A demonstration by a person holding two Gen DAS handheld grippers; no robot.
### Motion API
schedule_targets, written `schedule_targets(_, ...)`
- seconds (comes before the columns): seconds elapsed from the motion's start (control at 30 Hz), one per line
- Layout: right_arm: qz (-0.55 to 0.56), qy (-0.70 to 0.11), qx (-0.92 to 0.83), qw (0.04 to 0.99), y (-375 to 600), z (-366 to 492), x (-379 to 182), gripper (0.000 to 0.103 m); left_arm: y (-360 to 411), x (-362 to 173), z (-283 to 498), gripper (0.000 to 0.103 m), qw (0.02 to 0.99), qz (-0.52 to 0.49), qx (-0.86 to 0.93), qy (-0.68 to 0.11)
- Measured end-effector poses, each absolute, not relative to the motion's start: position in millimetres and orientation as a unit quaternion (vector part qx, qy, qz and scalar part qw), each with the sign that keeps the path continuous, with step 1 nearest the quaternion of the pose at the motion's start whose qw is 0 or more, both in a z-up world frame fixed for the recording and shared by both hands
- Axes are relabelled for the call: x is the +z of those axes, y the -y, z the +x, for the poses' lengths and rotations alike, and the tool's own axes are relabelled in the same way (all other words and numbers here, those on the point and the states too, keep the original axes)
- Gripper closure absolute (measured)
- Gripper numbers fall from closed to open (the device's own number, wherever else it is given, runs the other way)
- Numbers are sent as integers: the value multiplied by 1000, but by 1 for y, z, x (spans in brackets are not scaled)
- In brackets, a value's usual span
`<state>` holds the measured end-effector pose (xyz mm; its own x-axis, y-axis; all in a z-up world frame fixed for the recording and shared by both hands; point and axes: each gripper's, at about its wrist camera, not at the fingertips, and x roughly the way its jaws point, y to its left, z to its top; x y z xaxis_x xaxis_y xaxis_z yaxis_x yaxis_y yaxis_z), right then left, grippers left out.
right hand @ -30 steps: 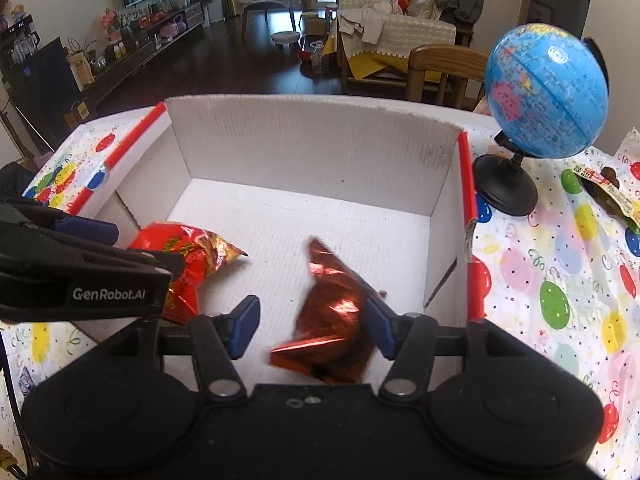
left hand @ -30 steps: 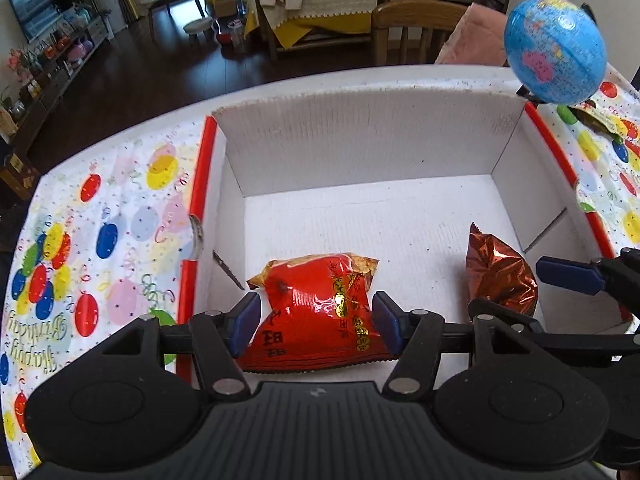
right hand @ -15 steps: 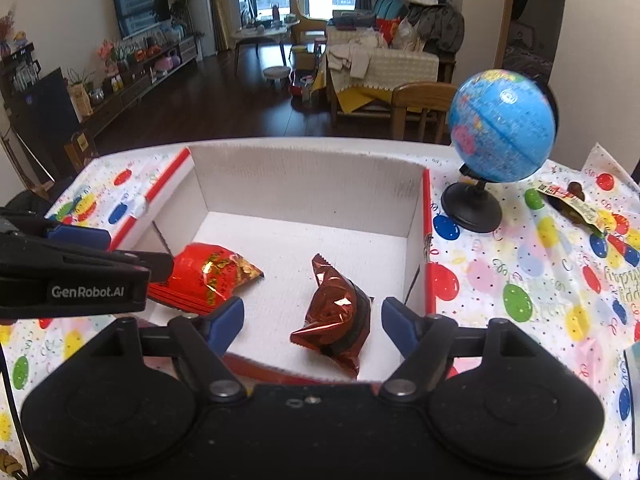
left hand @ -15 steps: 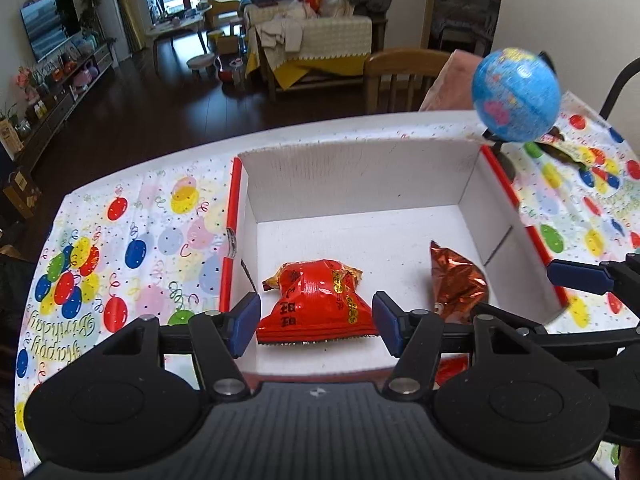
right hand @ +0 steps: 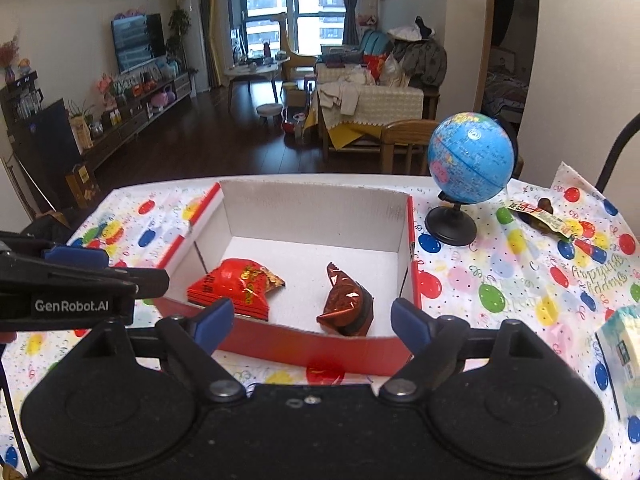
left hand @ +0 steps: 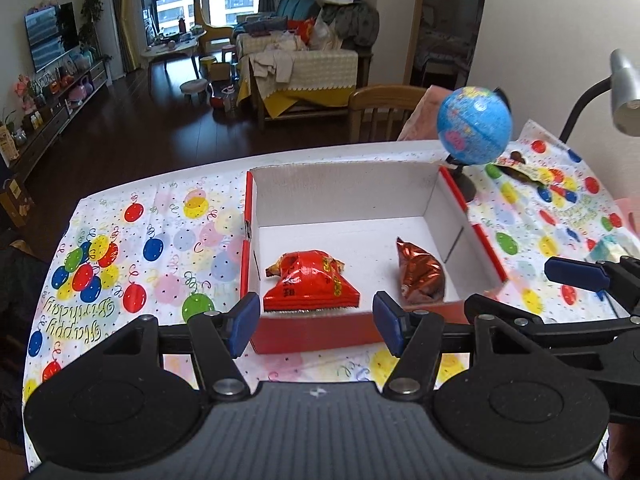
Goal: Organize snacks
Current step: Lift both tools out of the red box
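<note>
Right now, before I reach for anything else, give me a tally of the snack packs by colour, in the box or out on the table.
Red snack pack, in the box: 1
Copper-brown foil pack, in the box: 1
Dark brown pack with a pale label, on the tablecloth beside the globe: 1
Total: 3

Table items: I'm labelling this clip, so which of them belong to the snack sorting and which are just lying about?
Part of the job:
red snack bag
brown foil snack bag
red-and-white box
snack wrapper behind the globe

Just lying about:
globe
balloon tablecloth
desk lamp
pale packet at the right edge
</note>
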<state>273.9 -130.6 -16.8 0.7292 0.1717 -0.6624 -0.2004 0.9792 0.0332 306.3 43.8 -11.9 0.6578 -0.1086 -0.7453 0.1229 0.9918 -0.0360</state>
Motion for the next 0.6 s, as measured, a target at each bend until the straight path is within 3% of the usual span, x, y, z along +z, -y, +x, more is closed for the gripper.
schedule_targets(0.53, 14, -298, 92, 950, 136, 185, 7, 12, -61, 9, 225, 23, 924, -32, -110, -366)
schedule_targets(0.6, 14, -291, 89, 952, 137, 174, 7, 7, -64, 8, 217, 21, 923, -38, -118, -363)
